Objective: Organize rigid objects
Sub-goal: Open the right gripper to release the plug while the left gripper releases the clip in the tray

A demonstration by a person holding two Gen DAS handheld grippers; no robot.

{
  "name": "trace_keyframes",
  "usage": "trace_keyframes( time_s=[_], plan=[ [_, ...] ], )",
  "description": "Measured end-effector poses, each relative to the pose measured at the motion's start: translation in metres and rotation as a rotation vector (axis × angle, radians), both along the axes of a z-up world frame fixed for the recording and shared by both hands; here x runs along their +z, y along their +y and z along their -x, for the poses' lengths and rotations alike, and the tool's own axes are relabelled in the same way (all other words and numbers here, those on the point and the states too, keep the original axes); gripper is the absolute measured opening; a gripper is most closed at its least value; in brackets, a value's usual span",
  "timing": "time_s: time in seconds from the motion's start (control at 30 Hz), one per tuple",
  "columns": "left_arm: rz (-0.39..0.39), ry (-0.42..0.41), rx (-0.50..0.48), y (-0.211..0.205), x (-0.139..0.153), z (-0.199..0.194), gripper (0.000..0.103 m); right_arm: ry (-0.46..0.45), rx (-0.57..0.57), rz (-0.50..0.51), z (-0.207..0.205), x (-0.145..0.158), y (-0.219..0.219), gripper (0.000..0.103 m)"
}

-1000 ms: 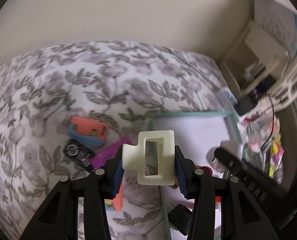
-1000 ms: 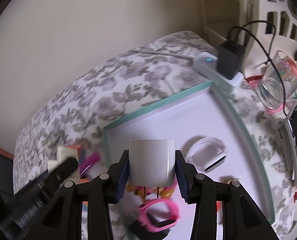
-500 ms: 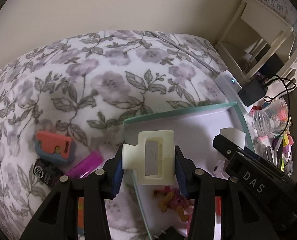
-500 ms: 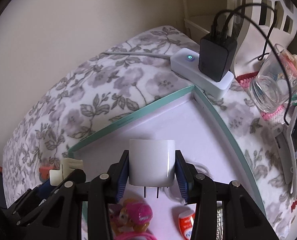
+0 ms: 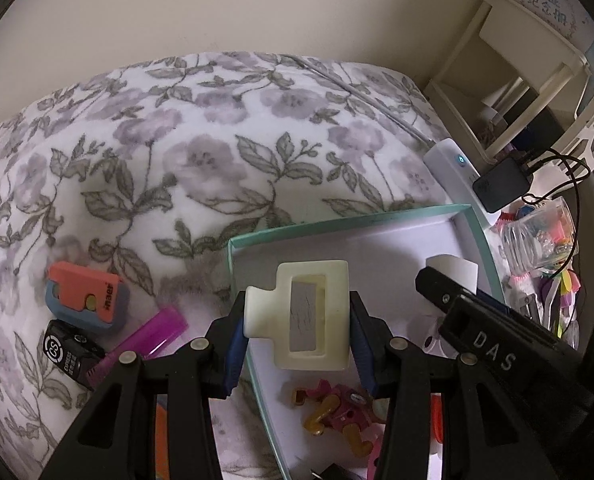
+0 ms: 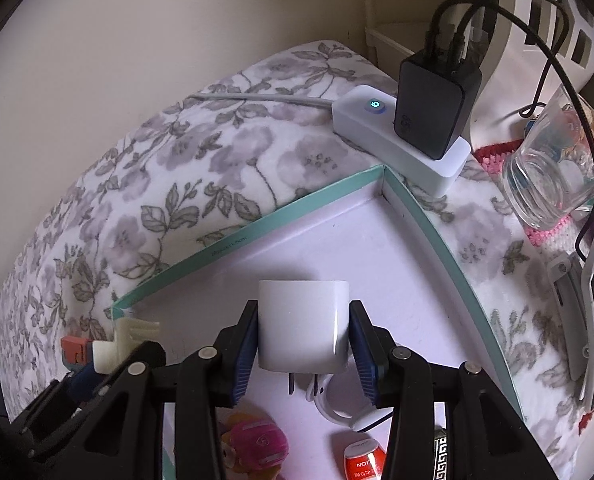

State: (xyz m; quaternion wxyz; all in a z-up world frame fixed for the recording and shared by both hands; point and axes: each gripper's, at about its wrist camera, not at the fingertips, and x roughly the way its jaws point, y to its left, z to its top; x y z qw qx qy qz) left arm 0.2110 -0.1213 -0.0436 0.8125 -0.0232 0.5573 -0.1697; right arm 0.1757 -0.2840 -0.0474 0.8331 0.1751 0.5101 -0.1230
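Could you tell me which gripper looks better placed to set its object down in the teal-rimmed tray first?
Probably the right. The right gripper holds the white plug adapter well over the tray floor, while the left gripper holds the cream hair clip just above the tray's near left edge.

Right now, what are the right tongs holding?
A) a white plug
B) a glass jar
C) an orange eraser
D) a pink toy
A: the right tongs are shut on the white plug, its two prongs pointing down over the tray.
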Motion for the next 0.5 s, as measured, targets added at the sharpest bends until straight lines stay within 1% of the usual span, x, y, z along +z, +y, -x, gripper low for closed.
trace_keyframes(
  time_s=[0.1,0.3,0.43,0.5],
  plan=[
    [0.016,0.008,0.004,0.003,0.002,0.001,0.048,-0.011,-0.002,0.014,0.000,0.006,-0.001,0.058],
    [0.033,0.010,0.020,0.011,0.013,0.006,0.048,-0.039,-0.010,0.019,0.004,0.022,-0.002,0.059],
    [0.043,0.006,0.050,0.024,0.024,0.009,0.049,-0.059,-0.007,0.016,0.007,0.031,-0.001,0.065],
    [0.036,-0.004,0.072,0.032,0.029,0.011,0.052,-0.066,-0.003,0.017,0.009,0.034,0.000,0.067]
  ],
)
